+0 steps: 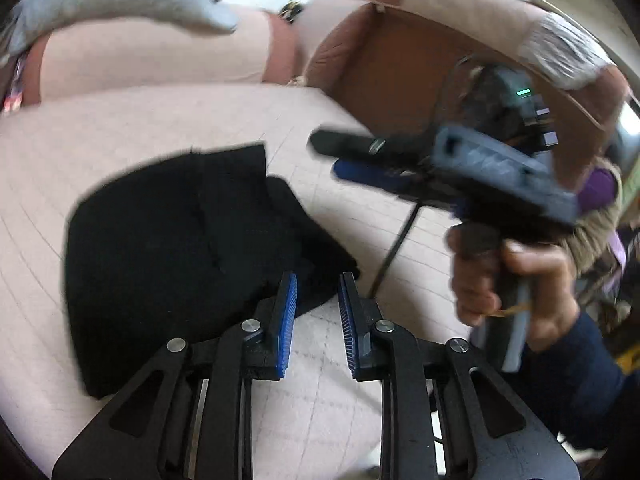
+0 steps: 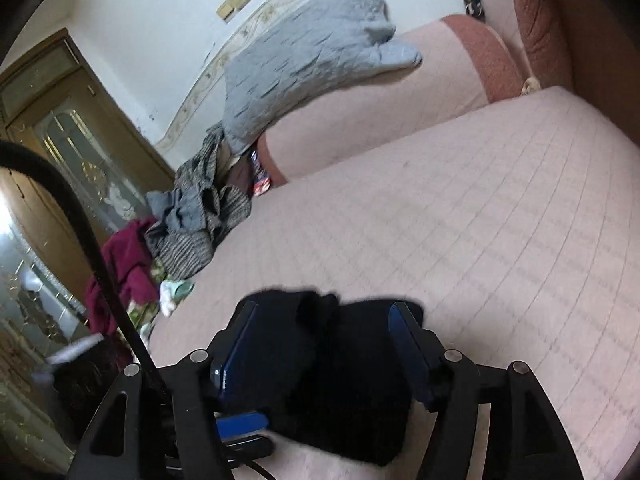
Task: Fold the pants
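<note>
The black pants (image 1: 180, 248) lie folded in a compact bundle on the pink quilted bed (image 1: 100, 128). My left gripper (image 1: 318, 280) is open and empty, its blue pads just past the bundle's near right corner. My right gripper (image 1: 340, 156) shows in the left wrist view, held by a hand above the bed, right of the bundle, its jaws apart. In the right wrist view the right gripper (image 2: 324, 308) is open, hovering over the pants (image 2: 344, 380), which lie between and below its fingers on the bed (image 2: 460, 220).
A grey blanket (image 2: 312, 52) lies on pink cushions (image 2: 360, 112) at the back. A heap of grey and maroon clothes (image 2: 188, 216) sits at the bed's left edge. A brown headboard (image 1: 400, 64) stands behind. A black cable (image 1: 396, 248) trails over the bed.
</note>
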### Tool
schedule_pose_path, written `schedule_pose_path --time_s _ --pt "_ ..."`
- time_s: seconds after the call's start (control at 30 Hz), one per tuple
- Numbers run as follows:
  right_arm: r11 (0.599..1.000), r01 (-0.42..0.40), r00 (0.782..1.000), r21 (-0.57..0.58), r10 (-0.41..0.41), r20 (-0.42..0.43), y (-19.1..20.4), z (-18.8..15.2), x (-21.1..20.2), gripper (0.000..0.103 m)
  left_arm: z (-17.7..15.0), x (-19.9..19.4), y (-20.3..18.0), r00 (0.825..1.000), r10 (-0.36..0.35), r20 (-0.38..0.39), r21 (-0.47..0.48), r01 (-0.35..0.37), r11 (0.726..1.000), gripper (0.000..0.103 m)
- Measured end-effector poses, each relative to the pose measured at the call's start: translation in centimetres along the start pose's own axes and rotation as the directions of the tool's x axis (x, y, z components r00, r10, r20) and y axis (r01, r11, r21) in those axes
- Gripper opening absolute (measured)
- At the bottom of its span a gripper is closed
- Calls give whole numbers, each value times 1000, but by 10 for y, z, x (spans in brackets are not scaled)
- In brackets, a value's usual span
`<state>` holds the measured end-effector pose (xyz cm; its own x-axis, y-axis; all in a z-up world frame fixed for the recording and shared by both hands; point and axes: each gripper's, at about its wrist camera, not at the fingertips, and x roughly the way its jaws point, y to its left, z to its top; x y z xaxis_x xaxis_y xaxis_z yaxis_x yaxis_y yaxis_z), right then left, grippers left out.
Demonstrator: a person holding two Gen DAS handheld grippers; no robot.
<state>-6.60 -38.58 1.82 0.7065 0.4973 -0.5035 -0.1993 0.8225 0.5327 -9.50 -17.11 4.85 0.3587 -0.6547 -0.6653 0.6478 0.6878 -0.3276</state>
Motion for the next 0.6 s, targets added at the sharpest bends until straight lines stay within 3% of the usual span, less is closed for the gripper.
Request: schedule_pose_path --time_s 0.1,0.13,0.3,0.43,0.6 --pt "998 -45 999 46 45 -9 1 -9 -2 63 12 -31 4 997 45 59 98 -51 994 56" --pt "997 -57 998 57 58 -15 1 -13 -1 63 20 -34 11 996 59 71 111 -67 992 59" --pt "999 -41 996 -3 40 -76 10 -40 -1 63 57 -25 48 991 126 54 187 -134 973 59" --pt "999 -30 992 -33 26 -127 17 -53 14 63 76 6 70 997 74 -25 217 -66 974 59" --pt "1000 2 995 -18 -4 -104 18 -60 26 64 91 47 74 992 32 -120 281 3 960 59"
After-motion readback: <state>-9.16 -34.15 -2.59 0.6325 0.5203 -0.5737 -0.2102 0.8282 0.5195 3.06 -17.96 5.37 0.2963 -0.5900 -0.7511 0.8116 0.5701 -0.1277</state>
